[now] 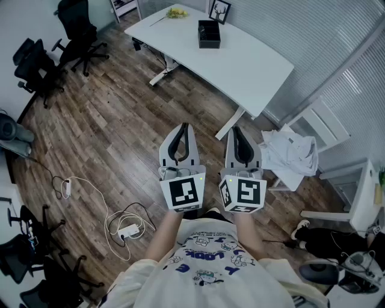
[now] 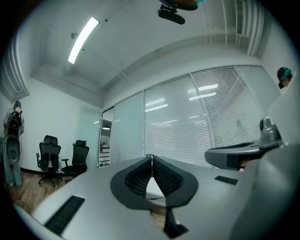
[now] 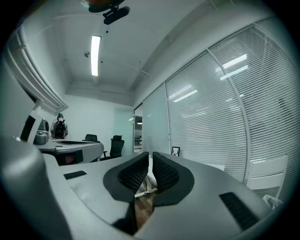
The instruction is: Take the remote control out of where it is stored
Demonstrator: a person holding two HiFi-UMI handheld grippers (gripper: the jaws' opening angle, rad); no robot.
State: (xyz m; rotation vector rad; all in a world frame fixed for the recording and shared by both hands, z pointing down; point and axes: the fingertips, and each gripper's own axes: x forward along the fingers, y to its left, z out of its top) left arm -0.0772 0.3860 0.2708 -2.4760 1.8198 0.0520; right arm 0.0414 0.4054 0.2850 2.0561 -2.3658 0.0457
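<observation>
No remote control shows in any view. A black open-topped box (image 1: 209, 33) stands on the white desk (image 1: 252, 66) ahead, and its inside is hidden. My left gripper (image 1: 182, 127) and right gripper (image 1: 236, 131) are held side by side at waist height over the wooden floor, well short of the desk and pointing level towards it. In the left gripper view the black ribbed pads (image 2: 140, 176) meet at the tips of the left gripper (image 2: 152, 160), with nothing between them. In the right gripper view the right gripper (image 3: 150, 155) also has its tips together and holds nothing.
Black office chairs (image 1: 78, 30) stand at the far left. A white chair draped with cloth (image 1: 295, 153) is at the right. Cables and a power strip (image 1: 127, 230) lie on the floor at my left. A small picture frame (image 1: 219, 10) and a yellow item (image 1: 176, 12) sit on the desk's far end.
</observation>
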